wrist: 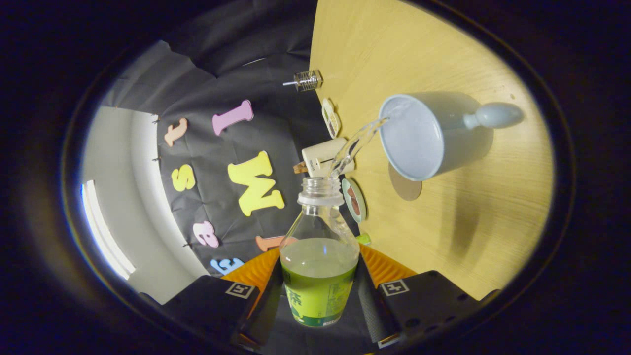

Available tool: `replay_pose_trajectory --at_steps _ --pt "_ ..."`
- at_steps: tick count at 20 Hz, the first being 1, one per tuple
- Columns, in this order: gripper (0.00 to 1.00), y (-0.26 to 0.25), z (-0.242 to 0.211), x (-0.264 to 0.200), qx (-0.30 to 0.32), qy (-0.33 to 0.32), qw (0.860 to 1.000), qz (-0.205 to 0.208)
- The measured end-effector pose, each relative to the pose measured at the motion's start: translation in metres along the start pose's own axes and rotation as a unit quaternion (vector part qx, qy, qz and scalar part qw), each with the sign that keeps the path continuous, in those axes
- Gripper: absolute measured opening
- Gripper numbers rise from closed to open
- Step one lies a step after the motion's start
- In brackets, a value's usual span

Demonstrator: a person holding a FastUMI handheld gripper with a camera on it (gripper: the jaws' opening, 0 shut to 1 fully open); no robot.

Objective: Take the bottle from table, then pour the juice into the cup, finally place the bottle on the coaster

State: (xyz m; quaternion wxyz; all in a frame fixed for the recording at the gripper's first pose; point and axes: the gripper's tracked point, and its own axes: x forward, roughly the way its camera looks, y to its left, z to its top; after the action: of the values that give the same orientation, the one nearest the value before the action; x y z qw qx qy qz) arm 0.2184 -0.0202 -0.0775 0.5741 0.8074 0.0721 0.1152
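Btwn tongs (pixel 319 296) bottle (pixel 319 256) half-full, pouring into cup (pixel 419 138)

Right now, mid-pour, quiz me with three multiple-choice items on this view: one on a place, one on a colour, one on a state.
1. Where does the stream from the bottle land?
A. in the cup
B. on the coaster
C. on the bare table

2. What colour is the bottle's label?
A. red
B. green
C. blue

3. How do the jaws of the gripper stand?
A. wide open, holding nothing
B. shut on the bottle
C. shut on the cup's handle

Answers:
1 A: the clear stream arcs from the bottle's open mouth to the cup's rim.
2 B: the band round the bottle's lower body is green.
3 B: both fingers press the bottle's sides.
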Motion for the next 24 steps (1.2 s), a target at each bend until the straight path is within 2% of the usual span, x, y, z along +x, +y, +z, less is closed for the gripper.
replay_pose_trajectory --at_steps 24 --pt "0.77 -0.003 0.01 -0.003 0.092 -0.025 0.995 -0.004"
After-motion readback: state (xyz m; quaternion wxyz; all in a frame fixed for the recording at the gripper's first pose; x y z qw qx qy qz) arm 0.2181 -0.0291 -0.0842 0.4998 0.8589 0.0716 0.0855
